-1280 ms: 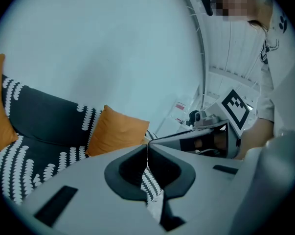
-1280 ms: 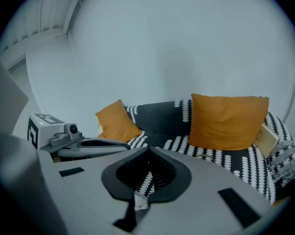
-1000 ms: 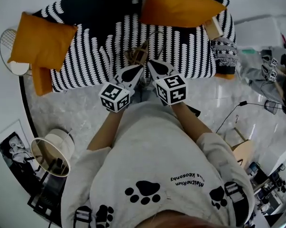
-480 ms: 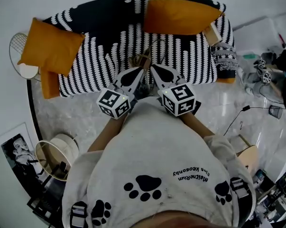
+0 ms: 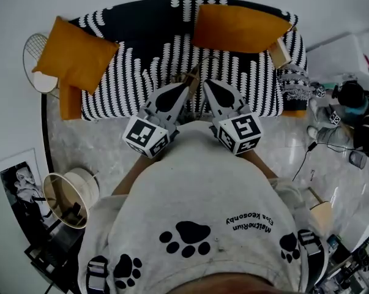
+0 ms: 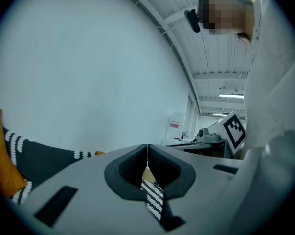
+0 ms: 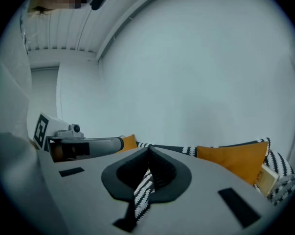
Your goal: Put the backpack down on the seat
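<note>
The left hand-held gripper [image 5: 186, 88] was clamped shut on one striped strap [image 6: 153, 197], and the right hand-held gripper [image 5: 206, 84] was clamped on the other strap [image 7: 143, 192]. The backpack [image 5: 185, 77] hung between their tips (only a tan scrap showed), just above the front of the sofa seat [image 5: 129, 78], not resting on it.

The sofa [image 5: 245, 84], black with white stripes, stands on a pale marbled floor [image 5: 104, 149]. An orange cushion [image 5: 77, 54] lies at its left end, with a second orange piece [image 5: 67, 103] lower down at the sofa's left edge. A larger orange cushion [image 5: 239, 28] rests against the back at right, a small tan box [image 5: 281, 52] just beside it.
</note>
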The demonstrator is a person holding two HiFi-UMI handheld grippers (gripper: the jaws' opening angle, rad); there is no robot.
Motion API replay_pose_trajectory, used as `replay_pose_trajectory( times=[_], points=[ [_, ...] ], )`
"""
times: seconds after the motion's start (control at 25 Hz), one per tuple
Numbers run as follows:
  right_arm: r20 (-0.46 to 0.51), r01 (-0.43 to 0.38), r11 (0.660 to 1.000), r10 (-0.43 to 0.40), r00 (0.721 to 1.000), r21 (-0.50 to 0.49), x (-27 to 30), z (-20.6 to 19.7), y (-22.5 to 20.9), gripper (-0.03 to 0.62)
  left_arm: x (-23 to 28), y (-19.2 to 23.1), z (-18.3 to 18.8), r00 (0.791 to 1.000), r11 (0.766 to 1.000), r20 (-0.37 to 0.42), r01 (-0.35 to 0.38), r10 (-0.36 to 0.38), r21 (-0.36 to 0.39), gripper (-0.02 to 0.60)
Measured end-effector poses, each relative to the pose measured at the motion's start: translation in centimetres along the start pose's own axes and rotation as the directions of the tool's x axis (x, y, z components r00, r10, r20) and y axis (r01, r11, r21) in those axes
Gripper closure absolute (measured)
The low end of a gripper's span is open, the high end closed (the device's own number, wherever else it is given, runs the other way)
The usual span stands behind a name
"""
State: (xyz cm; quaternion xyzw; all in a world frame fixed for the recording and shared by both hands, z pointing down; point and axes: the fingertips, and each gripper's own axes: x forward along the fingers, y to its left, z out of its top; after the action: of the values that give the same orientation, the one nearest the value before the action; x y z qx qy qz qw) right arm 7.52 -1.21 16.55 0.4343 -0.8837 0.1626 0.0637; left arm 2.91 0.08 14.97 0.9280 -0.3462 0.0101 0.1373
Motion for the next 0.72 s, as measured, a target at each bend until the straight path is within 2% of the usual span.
replay_pose_trajectory(
  times=[0.12,0.2,0.44,0.72],
  points=[
    [0.030,-0.033,0.999,0.033,0.999,0.001,-0.9,0.5,0.3,0.562,0.1,-1.2,0.2,1.000,0.998,0.006,-0.008,0.008,0.057,0.561],
    [0.036,-0.045,0.999,0.046,0.998,-0.018,-1.3,0.3,0.4,0.562,0.2,-1.8,0.3,1.000,0.998,0.026,-0.013,0.011,0.069,0.561],
    [0.064,-0.051,0.997,0.055,0.996,-0.060,-1.9,0.8,0.5,0.562,-0.3,-1.8,1.0,0.992,0.996,0.104,-0.073,0.067,0.060,0.561],
    [0.069,-0.056,0.995,0.061,0.996,-0.078,-2.3,1.0,0.8,0.562,-0.6,-2.2,1.3,0.989,0.996,0.132,-0.077,0.070,0.054,0.561]
  ],
)
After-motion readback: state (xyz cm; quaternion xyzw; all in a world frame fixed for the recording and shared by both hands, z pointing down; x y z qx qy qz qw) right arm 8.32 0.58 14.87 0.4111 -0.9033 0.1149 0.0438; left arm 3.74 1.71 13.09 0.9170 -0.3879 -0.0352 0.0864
